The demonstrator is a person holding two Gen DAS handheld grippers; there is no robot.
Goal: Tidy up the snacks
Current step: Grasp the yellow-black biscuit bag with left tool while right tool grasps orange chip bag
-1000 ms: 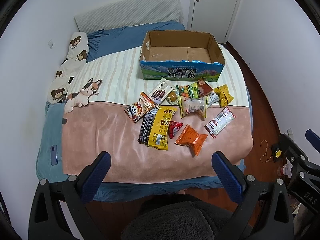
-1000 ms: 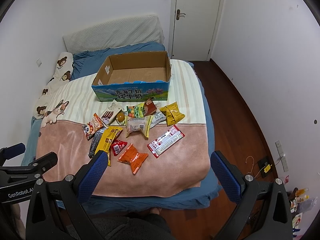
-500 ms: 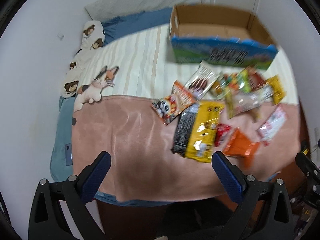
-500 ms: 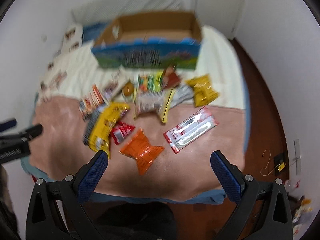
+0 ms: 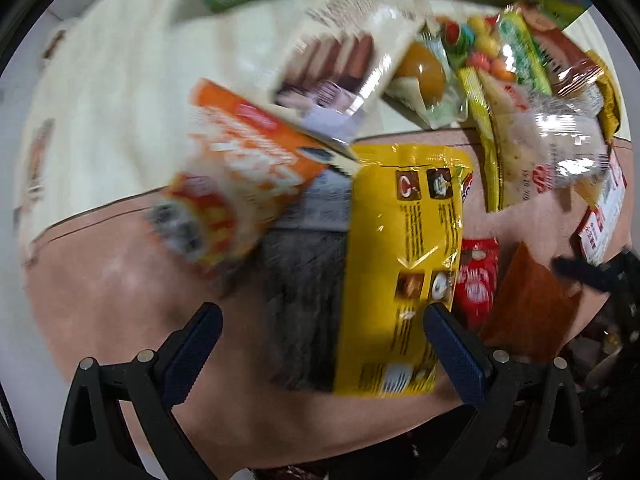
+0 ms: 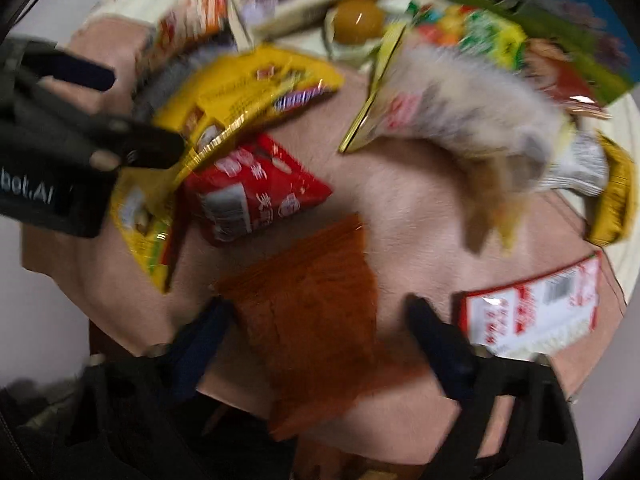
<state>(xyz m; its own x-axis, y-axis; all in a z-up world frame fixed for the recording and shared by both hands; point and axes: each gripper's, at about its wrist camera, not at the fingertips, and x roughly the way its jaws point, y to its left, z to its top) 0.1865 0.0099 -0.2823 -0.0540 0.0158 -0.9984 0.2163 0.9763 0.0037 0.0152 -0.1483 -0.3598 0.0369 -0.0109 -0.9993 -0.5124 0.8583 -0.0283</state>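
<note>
Step in hand: approach to pickup. Left claw [image 5: 322, 322] spread, straddling the yellow packet [image 5: 404, 264] near the bed's [image 5: 120, 288] front edge. Right claw [image 6: 316, 312] spread over the orange packet [image 6: 316, 312]. Next: descend, pinch, carry to the box [image 6: 560, 12] at the far edge.

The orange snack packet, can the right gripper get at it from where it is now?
Probably yes. The right gripper is open, with the orange snack packet lying flat between its fingers on the pink blanket. Nothing lies on top of it; the red packet sits just beyond.

Both tools now low over the snacks — left tool [image 5: 322, 330] astride the yellow packet [image 5: 400, 264], right tool [image 6: 316, 322] astride the orange packet [image 6: 316, 320]
</note>
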